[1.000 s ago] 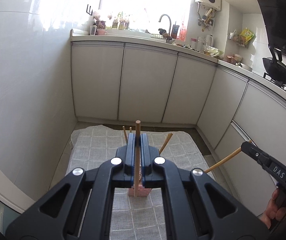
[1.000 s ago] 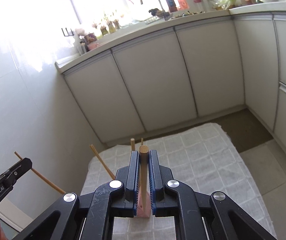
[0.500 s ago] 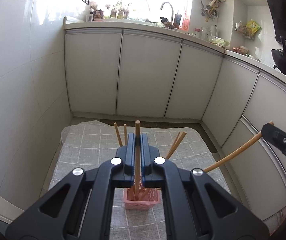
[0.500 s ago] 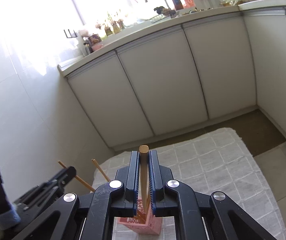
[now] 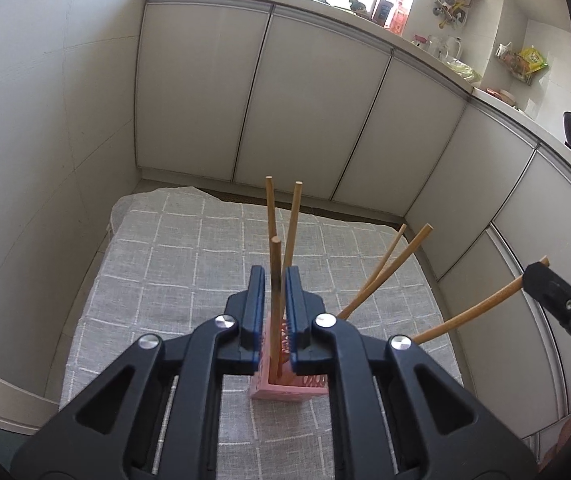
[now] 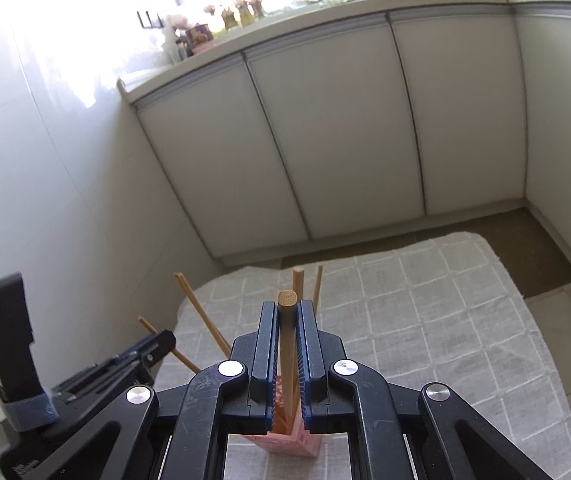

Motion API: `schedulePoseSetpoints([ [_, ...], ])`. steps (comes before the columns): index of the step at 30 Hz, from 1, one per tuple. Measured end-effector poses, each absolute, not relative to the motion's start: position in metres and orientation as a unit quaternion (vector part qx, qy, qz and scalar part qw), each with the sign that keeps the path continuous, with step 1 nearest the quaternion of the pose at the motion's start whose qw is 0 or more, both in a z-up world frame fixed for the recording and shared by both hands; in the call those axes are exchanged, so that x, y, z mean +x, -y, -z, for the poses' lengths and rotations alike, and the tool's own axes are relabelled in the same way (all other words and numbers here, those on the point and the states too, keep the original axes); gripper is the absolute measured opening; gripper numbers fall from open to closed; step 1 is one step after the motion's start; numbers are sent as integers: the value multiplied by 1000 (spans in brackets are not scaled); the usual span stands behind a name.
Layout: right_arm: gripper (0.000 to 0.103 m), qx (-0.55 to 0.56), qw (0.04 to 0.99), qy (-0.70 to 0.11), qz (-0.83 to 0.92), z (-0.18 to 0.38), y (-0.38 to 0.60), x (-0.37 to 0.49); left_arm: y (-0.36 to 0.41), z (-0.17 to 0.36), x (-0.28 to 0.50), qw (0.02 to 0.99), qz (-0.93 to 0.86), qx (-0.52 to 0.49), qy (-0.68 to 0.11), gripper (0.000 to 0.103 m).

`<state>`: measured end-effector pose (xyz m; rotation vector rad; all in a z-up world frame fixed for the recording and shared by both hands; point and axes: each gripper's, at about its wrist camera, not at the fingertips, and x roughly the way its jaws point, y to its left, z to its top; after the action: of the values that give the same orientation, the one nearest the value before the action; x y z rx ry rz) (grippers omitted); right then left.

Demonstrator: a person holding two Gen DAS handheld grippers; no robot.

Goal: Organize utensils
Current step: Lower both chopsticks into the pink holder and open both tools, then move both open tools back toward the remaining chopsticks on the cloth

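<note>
Two claws each bear a chopstick over the pink holder on the checked cloth: the left claw is opening, its chopstick standing loose between the pads, while the right claw pinches its own
</note>
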<state>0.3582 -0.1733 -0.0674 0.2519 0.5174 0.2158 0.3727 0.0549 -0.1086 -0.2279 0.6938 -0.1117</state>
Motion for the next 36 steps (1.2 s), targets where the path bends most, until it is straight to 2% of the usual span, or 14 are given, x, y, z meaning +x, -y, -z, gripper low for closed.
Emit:
schedulePoseSetpoints([
  [3,8,112,953,-262,-104,75,166,363,-55,106,371,934,57,-109,-337,29],
  [9,8,106,950,-277,-97,94,158,378,-60,106,364,933,60,-114,-336,42],
  [15,11,143,943,-285,-92,110,167,387,-68,108,356,931,54,-117,-341,44],
  [17,26,162,940,-285,-94,107,174,384,-68,108,352,931,51,-111,-343,45],
  [20,42,184,939,-271,-103,96,184,371,-69,107,343,932,49,-104,-343,52],
  [26,58,187,937,-273,-107,79,196,335,-76,107,317,925,42,-103,-363,65],
  [30,64,179,935,-290,-102,82,203,308,-76,109,295,917,38,-99,-384,74],
  [36,71,163,928,-325,-85,97,213,269,-71,114,263,907,43,-86,-410,82],
])
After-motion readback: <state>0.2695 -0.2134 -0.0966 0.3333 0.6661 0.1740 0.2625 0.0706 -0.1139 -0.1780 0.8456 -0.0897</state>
